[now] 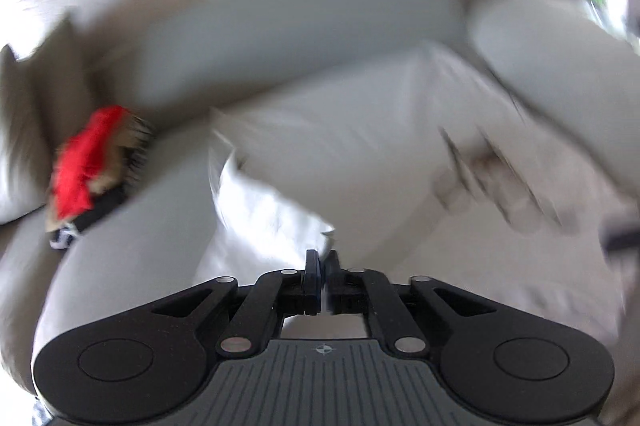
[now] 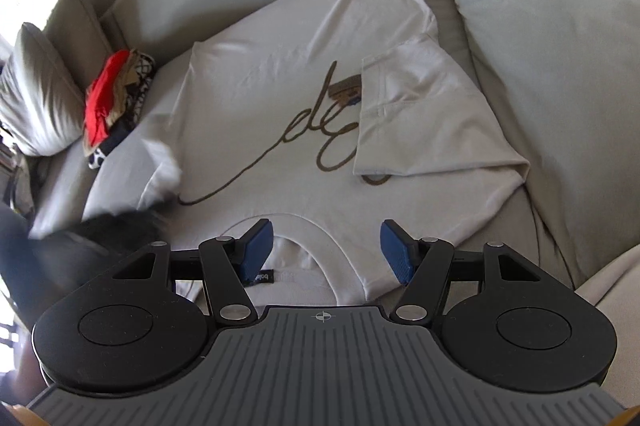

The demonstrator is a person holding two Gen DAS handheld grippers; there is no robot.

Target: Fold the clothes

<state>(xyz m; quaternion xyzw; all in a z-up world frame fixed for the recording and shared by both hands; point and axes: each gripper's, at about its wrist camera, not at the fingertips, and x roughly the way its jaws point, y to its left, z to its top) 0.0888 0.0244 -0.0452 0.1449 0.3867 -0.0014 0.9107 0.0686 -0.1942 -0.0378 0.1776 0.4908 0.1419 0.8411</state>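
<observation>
We are folding the white T-shirt (image 2: pixel 280 98) spread on the sofa seat (image 2: pixel 532 210). Our left gripper (image 1: pixel 323 258), nearly closed, pinches its left sleeve (image 1: pixel 272 202) by the seat's left edge. The right gripper (image 2: pixel 327 246) hangs wide open, empty, over the collar (image 2: pixel 320 246). Next, that sleeve wants laying inward.

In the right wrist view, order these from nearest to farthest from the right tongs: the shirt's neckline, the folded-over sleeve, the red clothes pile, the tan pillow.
From the right tongs:
1. Neckline, directly beneath the open tongs.
2. Folded-over sleeve, ahead and to the right.
3. Red clothes pile, far left on the sofa.
4. Tan pillow, beyond the pile, upper left.
</observation>
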